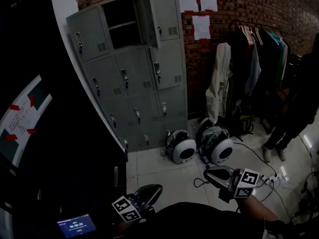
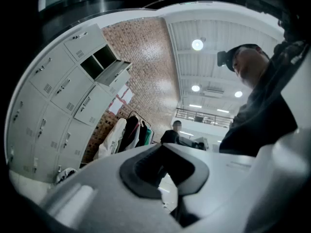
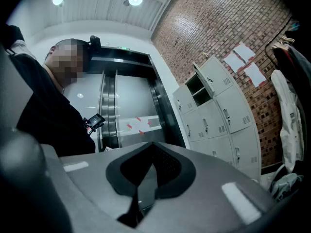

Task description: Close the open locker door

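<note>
Nearest the camera, low in the head view, the left gripper (image 1: 148, 192) and the right gripper (image 1: 220, 174) hang side by side over the person's dark sleeves. Each gripper's own view shows its jaws brought together with nothing between them. A small lit screen (image 1: 76, 226) glows at the lower left.

Beyond them lies pale tiled floor (image 1: 159, 171), bare in the middle. Loose cables (image 1: 251, 159) trail over it on the right. Further on, two round white-and-black objects (image 1: 182, 148) sit at the foot of the grey lockers (image 1: 137, 91); what they are cannot be told.

The task has not begun, by the look of it. In the top row one compartment (image 1: 122, 21) gapes dark, with a shelf across it. The locker door (image 1: 167, 16) stands swung out at that compartment's right edge. Both grippers are well apart from it and far below it. What is left is the whole job: cross the floor, raise one closed gripper to the top row, and press the door round until it lies flush.

The direct path looks open, and the air in front of the door is free. A dark wall (image 1: 75, 148) hems the left side. The clothes rack (image 1: 259, 39) and a standing person (image 1: 294, 98) keep well to the right. The round objects crowd the footing close to the lockers, so a stance slightly to the left would probably serve best.
</note>
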